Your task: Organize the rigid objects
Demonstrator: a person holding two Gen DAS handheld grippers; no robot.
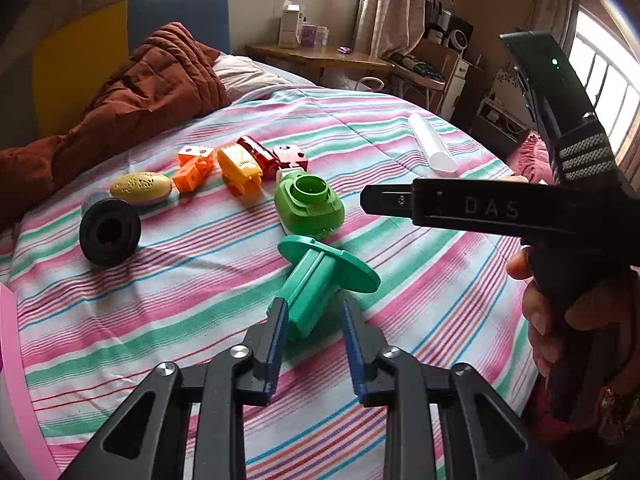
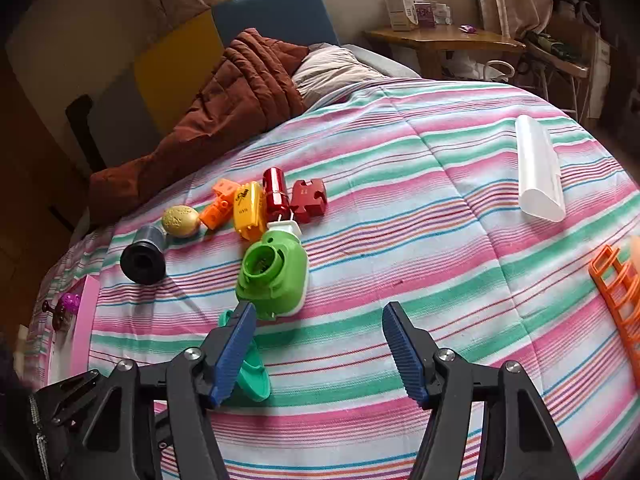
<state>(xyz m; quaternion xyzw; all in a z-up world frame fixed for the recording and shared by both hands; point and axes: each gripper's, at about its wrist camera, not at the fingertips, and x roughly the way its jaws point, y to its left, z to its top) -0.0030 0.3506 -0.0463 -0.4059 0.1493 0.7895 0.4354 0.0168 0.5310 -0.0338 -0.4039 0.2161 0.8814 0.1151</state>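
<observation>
The left gripper [image 1: 314, 312] points steeply down, jaws partly apart and pressing on nothing, while the right gripper [image 2: 320, 330], gripped by a hand [image 1: 560, 312] to its right, stands wider open.

Teal flanged spool [image 1: 320, 276] lies tipped on striped bedspread, near green housing [image 1: 309, 205]

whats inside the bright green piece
The bright green piece has a round opening on top; the right wrist view shows small ribs or teeth down inside. Deeper in is shadowed and cannot be made out.
</observation>
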